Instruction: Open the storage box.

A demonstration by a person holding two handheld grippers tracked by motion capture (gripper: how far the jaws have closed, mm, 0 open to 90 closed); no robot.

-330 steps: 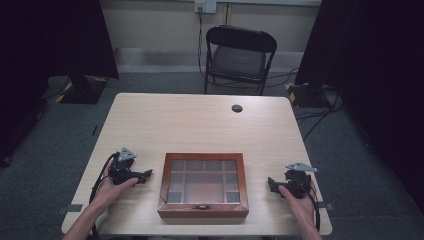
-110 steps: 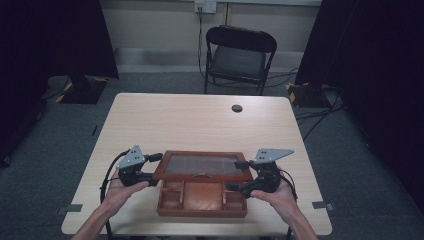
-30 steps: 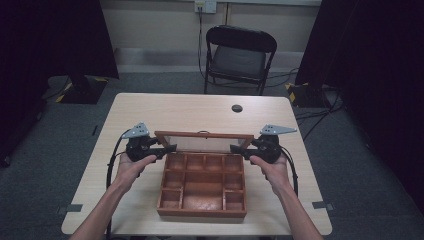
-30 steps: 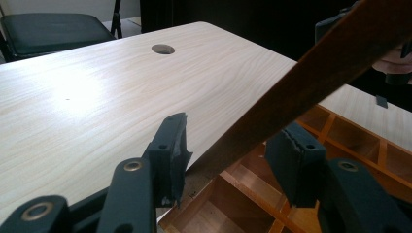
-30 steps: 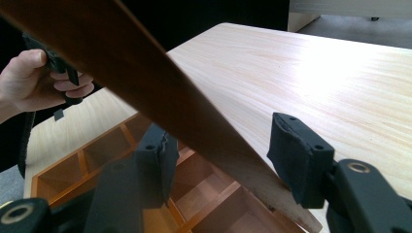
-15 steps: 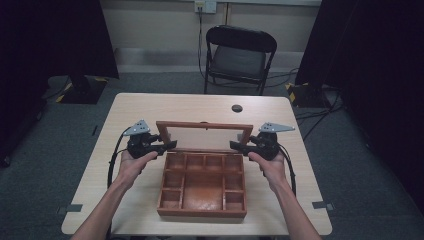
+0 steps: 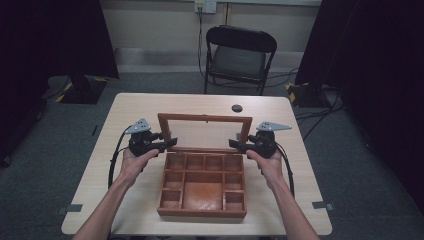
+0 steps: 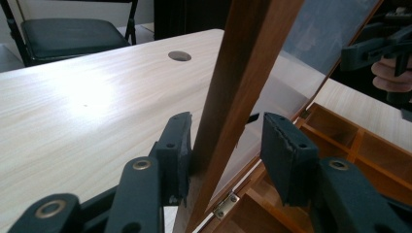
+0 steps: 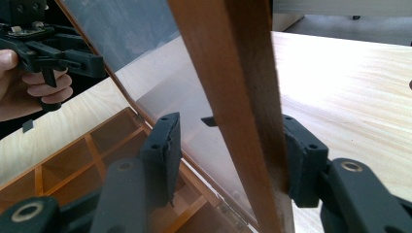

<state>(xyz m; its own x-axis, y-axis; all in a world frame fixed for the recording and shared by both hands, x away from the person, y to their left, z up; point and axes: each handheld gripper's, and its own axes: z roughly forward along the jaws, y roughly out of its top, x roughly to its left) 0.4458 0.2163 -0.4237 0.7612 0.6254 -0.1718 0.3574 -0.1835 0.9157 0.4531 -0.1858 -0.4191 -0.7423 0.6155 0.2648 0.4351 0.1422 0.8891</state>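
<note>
We lose lid (image 8: 243, 73) top past frame edge; box (image 7: 202, 187) far compartments blurred; small dark disc (image 7: 237, 108) unidentifiable.

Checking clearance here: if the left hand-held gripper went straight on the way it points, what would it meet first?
The left hand-held gripper already straddles the lid's wooden side rail; going on, its throat would probably meet that rail first.

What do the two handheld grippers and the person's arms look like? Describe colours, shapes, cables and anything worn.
Both the left gripper and the right gripper are black, each topped by a grey three-cornered plate. Each has two flat black jaws with round metal rivets at the joints. A black cable loops back from each along the forearm. The forearms are bare: no sleeves or gloves show.
</note>
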